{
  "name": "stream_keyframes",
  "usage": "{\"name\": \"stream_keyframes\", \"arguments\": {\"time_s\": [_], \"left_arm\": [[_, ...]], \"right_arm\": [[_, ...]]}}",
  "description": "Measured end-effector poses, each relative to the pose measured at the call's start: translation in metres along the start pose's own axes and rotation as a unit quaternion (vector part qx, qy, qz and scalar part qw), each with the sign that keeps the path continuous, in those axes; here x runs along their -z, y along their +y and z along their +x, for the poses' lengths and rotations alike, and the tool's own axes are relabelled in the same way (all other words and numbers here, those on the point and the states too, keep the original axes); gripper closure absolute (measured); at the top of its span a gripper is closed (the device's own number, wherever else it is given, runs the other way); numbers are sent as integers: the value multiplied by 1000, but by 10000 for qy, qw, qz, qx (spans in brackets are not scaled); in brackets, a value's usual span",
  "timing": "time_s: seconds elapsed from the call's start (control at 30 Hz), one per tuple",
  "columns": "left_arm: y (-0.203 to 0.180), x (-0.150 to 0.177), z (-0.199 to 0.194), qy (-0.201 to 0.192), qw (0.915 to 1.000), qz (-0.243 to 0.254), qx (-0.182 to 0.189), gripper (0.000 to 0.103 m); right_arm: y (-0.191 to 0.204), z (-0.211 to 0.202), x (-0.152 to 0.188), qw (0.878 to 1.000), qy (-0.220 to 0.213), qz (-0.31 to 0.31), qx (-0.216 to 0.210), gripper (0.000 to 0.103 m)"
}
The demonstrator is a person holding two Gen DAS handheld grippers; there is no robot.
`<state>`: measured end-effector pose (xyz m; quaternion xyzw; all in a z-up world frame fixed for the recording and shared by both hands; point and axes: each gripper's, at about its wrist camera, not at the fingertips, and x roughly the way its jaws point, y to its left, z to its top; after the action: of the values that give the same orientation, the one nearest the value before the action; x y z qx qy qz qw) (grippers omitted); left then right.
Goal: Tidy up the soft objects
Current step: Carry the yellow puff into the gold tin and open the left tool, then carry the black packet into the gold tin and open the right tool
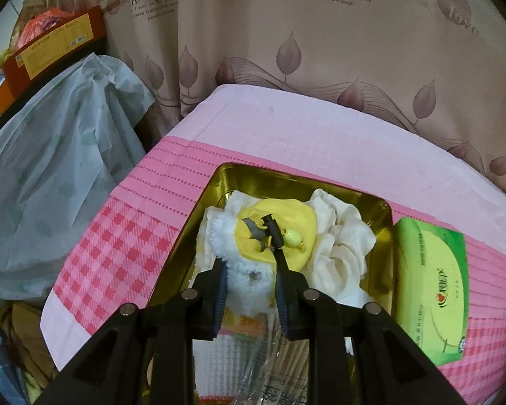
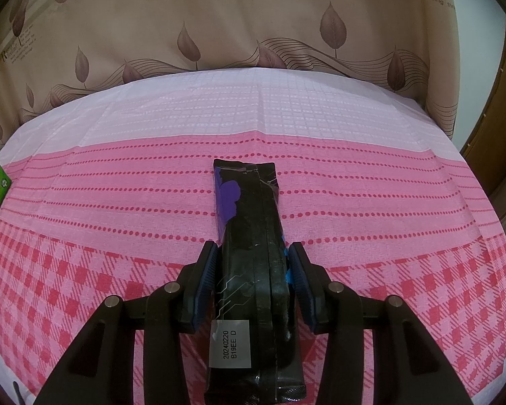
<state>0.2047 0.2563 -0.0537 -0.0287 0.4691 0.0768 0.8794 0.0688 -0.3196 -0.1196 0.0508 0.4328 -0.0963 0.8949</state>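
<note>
Your left gripper (image 1: 249,256) pinches a fluffy white-and-yellow plush toy (image 1: 253,253) inside the gold tin (image 1: 192,236), crumpled cream cloth (image 1: 337,236) and green tissue pack (image 1: 431,290) alongside; your right gripper (image 2: 253,253) straddles a glossy black packet (image 2: 249,236) on pink checked tablecloth (image 2: 118,202), fingers barely apart from it.

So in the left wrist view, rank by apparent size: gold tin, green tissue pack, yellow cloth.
1. Gold metal tin, largest, though partly hidden by its contents and the gripper.
2. Green plastic tissue pack.
3. Yellow cloth, smallest, lying bunched inside the tin.
</note>
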Motion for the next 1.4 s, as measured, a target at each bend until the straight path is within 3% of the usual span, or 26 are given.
{"name": "stream_keyframes", "arguments": {"time_s": [0.2,0.57,0.7,1.07,1.4], "left_arm": [[0,1,-3,-5,10000,45,-68,66],[-4,15,-41,-221,9991,345,-52,59],[-7,24,-54,-317,9985,430,-91,58],[-6,58,-95,-883,9931,418,-647,58],[-1,84,-104,-942,9902,443,-929,58]], "right_arm": [[-1,0,0,10000,1,-3,6,62],[-2,0,1,10000,1,-11,17,62],[-3,1,1,10000,2,-18,16,62],[-2,0,0,10000,0,-53,50,62],[6,-5,5,9999,-10,20,110,67]]}}
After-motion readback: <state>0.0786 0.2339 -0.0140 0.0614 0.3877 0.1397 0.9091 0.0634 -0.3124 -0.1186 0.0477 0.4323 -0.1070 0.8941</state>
